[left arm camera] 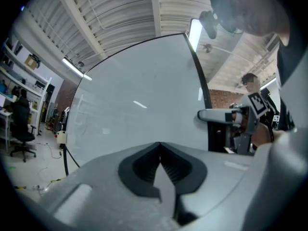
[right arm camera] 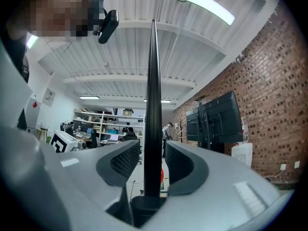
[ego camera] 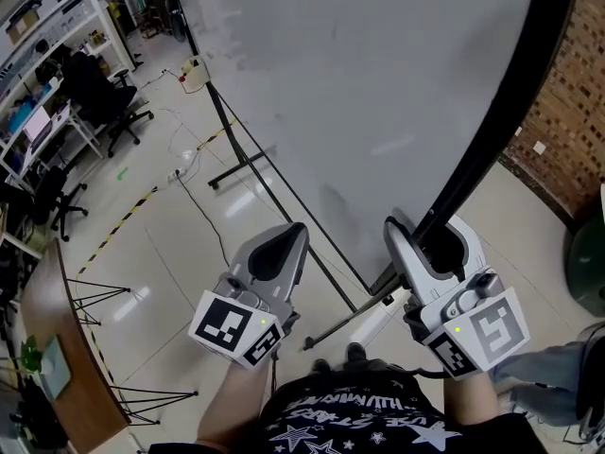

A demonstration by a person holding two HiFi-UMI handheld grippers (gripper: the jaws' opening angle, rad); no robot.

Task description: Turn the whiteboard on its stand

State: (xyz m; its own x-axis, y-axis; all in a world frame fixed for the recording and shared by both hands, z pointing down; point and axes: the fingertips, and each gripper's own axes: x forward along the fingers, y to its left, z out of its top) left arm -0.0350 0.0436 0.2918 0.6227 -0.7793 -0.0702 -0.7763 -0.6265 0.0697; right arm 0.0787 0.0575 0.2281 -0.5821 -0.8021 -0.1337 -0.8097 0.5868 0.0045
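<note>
The large whiteboard (ego camera: 378, 93) fills the upper head view, its black frame edge (ego camera: 510, 112) slanting down to my right gripper (ego camera: 427, 237). That gripper straddles the frame edge (right arm camera: 153, 105); in the right gripper view a narrow gap shows on each side between the pads and the bar, so the right gripper (right arm camera: 153, 160) is open around it. My left gripper (ego camera: 284, 239) hovers low in front of the board's white face (left arm camera: 134, 114), apart from it. The left gripper (left arm camera: 160, 150) is shut with nothing in it.
The stand's black legs (ego camera: 255, 164) spread over the glossy floor, with a cable (ego camera: 189, 192) and yellow-black tape (ego camera: 132, 216) nearby. Office chairs (ego camera: 104, 102) and desks line the left. A brick wall (ego camera: 567, 112) and a screen on a stand (right arm camera: 219, 119) are close on the right.
</note>
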